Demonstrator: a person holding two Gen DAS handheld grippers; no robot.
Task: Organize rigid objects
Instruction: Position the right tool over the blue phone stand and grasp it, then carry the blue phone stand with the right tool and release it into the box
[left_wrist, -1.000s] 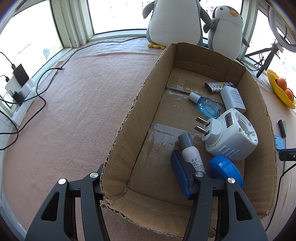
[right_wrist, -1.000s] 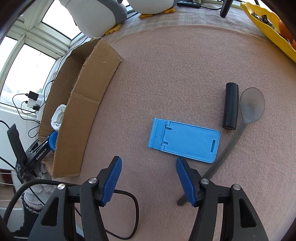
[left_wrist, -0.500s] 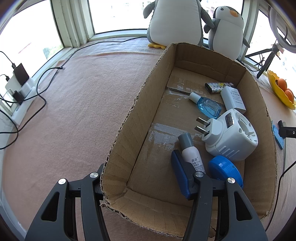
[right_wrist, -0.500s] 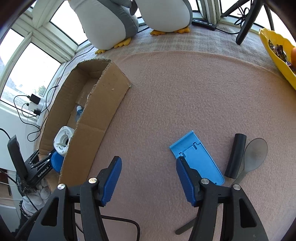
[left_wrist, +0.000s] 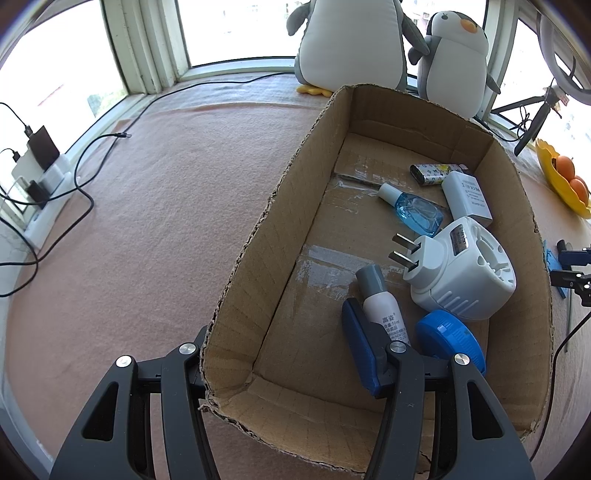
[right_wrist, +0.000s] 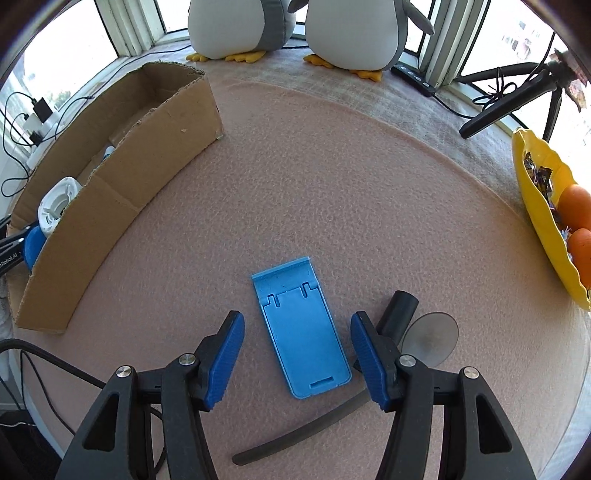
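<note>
Setup is a round desk (right_wrist: 332, 166) covered in pinkish felt, parked in a bay of bright windows, with two big grey-and-white plush penguins (left_wrist: 351, 40) sitting on the far edge and a yellow dish of oranges (right_wrist: 535, 206) off to the right. An open brown cardboard box (left_wrist: 258, 240) sits on the left part of the desk. It already has stuff in it: a white plug adaptor (left_wrist: 461, 269), a round blue lid (left_wrist: 450, 339), a white tube with a grey cap (left_wrist: 380, 306) and a small clear blue bottle (left_wrist: 417, 210). The left claw (left_wrist: 277, 332) is spread apart and straddles the box's near corner, one finger outside the wall and the other inside, just beside the white tube (can't tell if they touch). It isn't clamping anything. The flat blue plastic phone stand (right_wrist: 303, 332) lies out on the felt, well clear of the box. The right claw (right_wrist: 295, 321) points down over it, its jaws just closing in a bit. The stand is right between the blue pads but they aren't on it yet. Next to it on the right are a short black cylinder (right_wrist: 400, 310) and a grey spoon (right_wrist: 430, 339).
</note>
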